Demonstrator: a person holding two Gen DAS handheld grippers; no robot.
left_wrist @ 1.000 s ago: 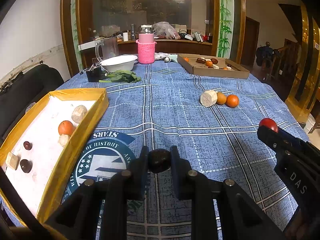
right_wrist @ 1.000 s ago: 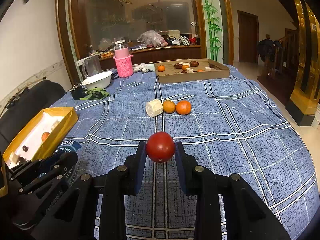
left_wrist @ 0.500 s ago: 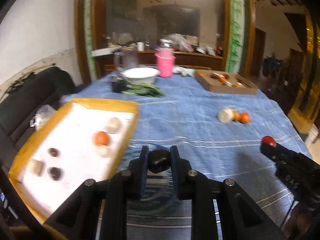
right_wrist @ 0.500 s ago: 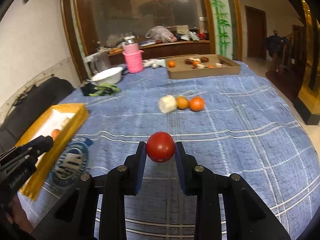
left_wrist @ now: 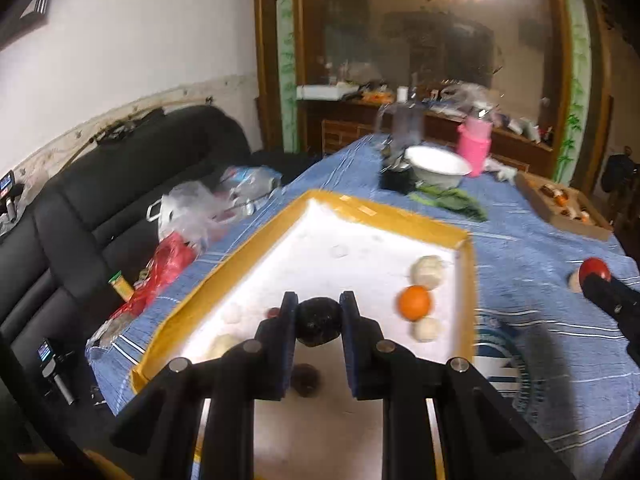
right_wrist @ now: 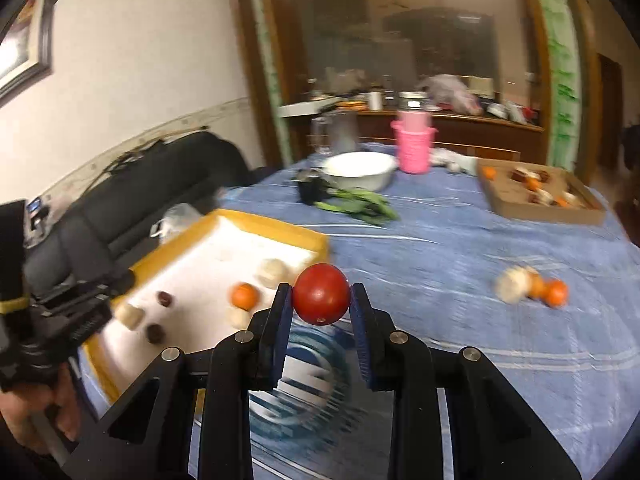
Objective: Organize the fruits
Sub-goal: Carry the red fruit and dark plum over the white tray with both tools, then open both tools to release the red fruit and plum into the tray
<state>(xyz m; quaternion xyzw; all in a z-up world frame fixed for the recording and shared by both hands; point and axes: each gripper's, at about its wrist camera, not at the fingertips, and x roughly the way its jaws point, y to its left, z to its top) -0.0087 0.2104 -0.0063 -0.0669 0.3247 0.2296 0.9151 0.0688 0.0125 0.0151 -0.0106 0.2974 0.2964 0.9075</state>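
Observation:
My left gripper (left_wrist: 319, 322) is shut on a dark round fruit (left_wrist: 319, 321) and holds it above the yellow-rimmed white tray (left_wrist: 384, 216). The tray holds an orange (left_wrist: 415, 302), pale round pieces (left_wrist: 427, 271) and small dark fruits (left_wrist: 305, 377). My right gripper (right_wrist: 321, 301) is shut on a red tomato (right_wrist: 321, 299) above the blue tablecloth, just right of the tray (right_wrist: 280, 227). The right gripper also shows in the left wrist view (left_wrist: 600, 280). A pale piece and two oranges (right_wrist: 554, 292) lie on the cloth to the right.
A brown cardboard box (right_wrist: 540, 210) with several fruits stands at the back right. A white bowl (right_wrist: 358, 169), pink basket (right_wrist: 414, 147), glass jug (right_wrist: 335, 133) and green leaves (right_wrist: 360, 204) sit at the back. A black sofa (left_wrist: 100, 184) with bags flanks the table's left edge.
Both grippers have swung left toward the tray, each keeping its fruit. The left gripper now hangs over the tray; the right has come close to the tray's right rim.

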